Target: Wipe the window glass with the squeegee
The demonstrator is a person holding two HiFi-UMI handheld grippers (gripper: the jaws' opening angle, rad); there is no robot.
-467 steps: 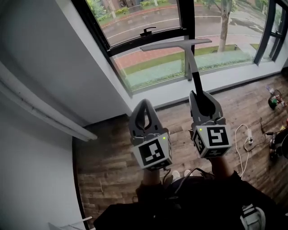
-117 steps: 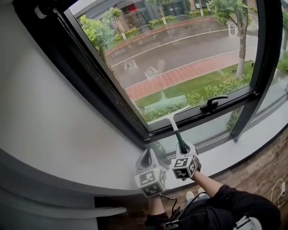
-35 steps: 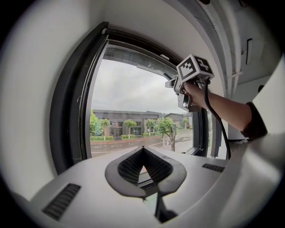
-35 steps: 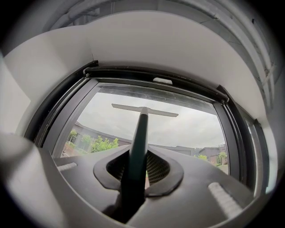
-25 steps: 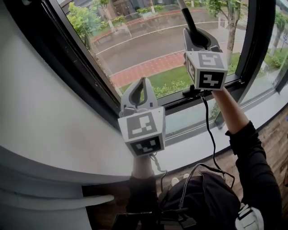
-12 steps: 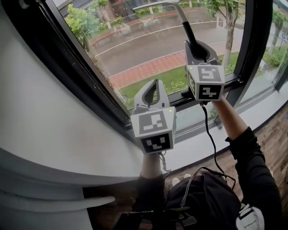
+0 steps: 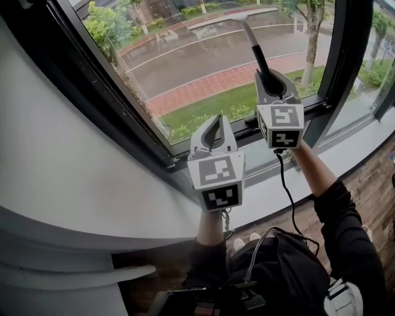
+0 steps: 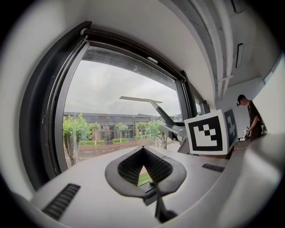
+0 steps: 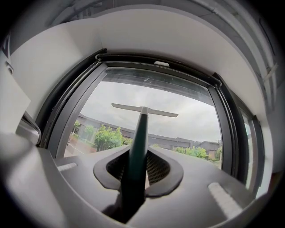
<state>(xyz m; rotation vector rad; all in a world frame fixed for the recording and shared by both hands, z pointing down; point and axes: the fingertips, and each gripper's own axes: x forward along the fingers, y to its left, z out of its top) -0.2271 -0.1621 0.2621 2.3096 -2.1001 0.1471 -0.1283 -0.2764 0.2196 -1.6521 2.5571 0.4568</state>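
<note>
White wall point(image 7: 55, 179) fills your left side, and a black window frame point(image 7: 92, 74) slants along next to it. The top of the frame is cut off by the picture edge.

Next comes your left gripper point(image 7: 214, 122), held up in front of the low edge of the window glass point(image 7: 185, 62). Its jaws are pressed together at the tips and hold nothing. Through the small gap behind the tips, the left gripper view shows only a bit of grass point(image 8: 143, 178) outside.

Your right gripper point(image 7: 272, 79) is just to the right of it and higher up. Its jaws are clenched on the dark green handle point(image 9: 139, 133) of the squeegee point(image 7: 256, 49). The low end of the handle is hidden inside the jaws. The long blade point(image 7: 231, 18) lies across the glass high up, near the top of the head view. You cannot tell if its edge touches the glass or stays a little off it.

A black cable point(image 7: 289, 203) hangs from the right gripper down past your dark sleeve point(image 7: 345, 228), and its lower end is hard to follow. At the far right a strip of wood floor point(image 7: 370, 166) is cut off by the edge.
</note>
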